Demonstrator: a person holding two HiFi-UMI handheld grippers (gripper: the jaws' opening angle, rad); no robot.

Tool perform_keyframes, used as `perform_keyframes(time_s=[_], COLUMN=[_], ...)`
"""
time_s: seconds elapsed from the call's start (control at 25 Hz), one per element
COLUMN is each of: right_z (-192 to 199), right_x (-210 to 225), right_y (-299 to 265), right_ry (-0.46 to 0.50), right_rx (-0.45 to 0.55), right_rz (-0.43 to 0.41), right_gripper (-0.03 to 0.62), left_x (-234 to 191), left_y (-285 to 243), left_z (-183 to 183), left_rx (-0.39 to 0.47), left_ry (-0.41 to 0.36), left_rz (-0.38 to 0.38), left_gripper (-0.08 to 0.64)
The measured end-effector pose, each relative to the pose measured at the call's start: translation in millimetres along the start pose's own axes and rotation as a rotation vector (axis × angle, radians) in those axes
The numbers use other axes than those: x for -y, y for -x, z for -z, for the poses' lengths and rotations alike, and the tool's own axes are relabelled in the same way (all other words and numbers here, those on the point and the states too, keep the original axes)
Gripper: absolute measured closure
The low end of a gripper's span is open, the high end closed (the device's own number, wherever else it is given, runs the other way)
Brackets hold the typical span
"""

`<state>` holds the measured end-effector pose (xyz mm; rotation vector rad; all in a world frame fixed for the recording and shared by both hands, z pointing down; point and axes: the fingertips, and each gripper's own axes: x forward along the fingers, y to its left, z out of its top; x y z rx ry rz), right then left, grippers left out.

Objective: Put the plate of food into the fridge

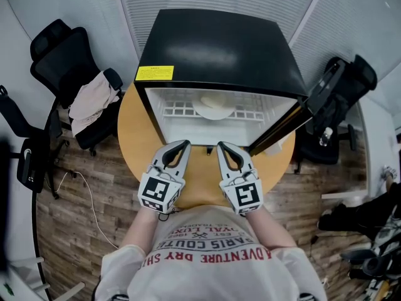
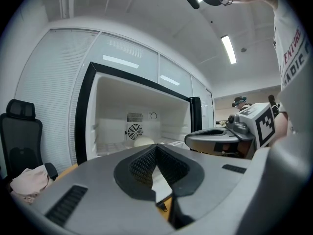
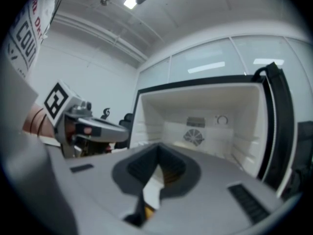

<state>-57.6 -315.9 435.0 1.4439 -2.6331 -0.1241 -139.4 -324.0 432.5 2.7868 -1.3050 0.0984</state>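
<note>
A pale plate of food [image 1: 216, 107] rests on the white wire shelf inside the open black fridge [image 1: 216, 49]. In the left gripper view the plate [image 2: 143, 142] shows low in the fridge, in front of the rear fan. My left gripper [image 1: 184, 145] and right gripper [image 1: 221, 146] hover side by side over the round wooden table [image 1: 194, 184], just short of the fridge opening. Both are shut with nothing between their jaws. The left gripper [image 2: 156, 149] points into the fridge. The right gripper [image 3: 156, 160] faces the same cavity, and its body hides the plate there.
The fridge door [image 1: 282, 127] stands swung out to the right. A black office chair [image 1: 66, 61] with a pale cloth [image 1: 94, 99] draped on it stands left of the table. Another black chair [image 1: 338, 96] stands at the right. A thin cable [image 1: 88, 199] lies on the wooden floor.
</note>
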Motion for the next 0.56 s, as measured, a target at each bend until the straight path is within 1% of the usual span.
perform_keyframes(time_s=[0.32,0.56], right_z=[-1.2,-4.0], right_x=[9.5,-2.2], right_y=[-1.9,-8.8], right_ry=[-0.031,-0.05], right_rx=[0.008,0.01], right_rz=[0.033,0.013], right_gripper=[0.565,0.565], left_x=[-4.3,-6.0], left_y=[-0.8,-2.5], left_z=[3.0,-1.9], left_rx=[-0.007,0.011], left_ry=[0.008,0.006], left_rz=[-0.008,-0.018], left_gripper=[0.534,0.534])
